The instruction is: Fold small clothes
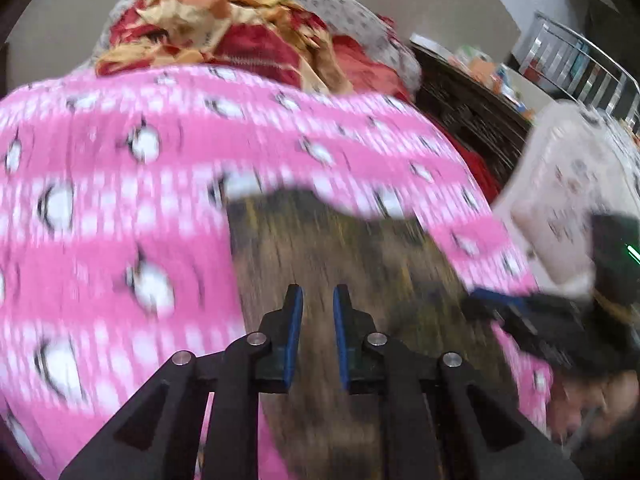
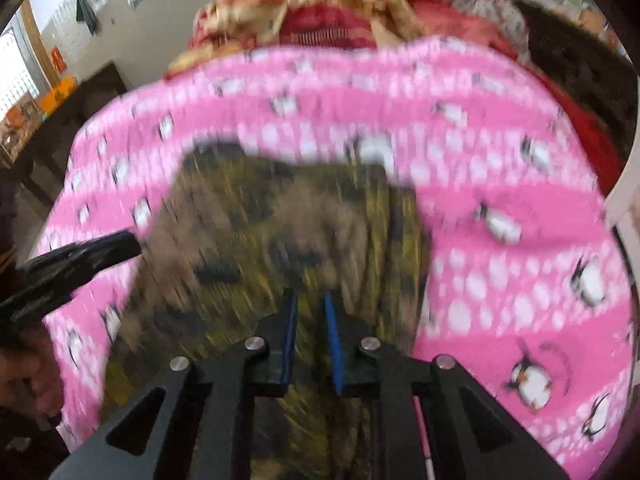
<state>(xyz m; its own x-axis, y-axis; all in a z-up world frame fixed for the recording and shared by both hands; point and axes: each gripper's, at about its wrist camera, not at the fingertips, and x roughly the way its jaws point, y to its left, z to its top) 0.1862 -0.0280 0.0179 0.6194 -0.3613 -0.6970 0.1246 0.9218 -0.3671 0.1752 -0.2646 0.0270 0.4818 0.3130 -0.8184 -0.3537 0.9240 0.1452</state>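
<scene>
Blue-padded fingers of the left gripper (image 1: 318, 292) stand slightly apart with nothing between them, above a brown and yellow mottled garment (image 1: 320, 240). The right gripper (image 2: 311, 296) also shows a narrow empty gap over the same garment, which lies spread on a pink fleece blanket printed with penguins (image 1: 120, 200). Both pictures are blurred.

Only the left view shows a white printed cloth (image 1: 560, 184) at the right; only the right view shows a window (image 2: 16, 68). Beyond the blanket, a crumpled red and gold cloth (image 1: 224, 28) is heaped.
</scene>
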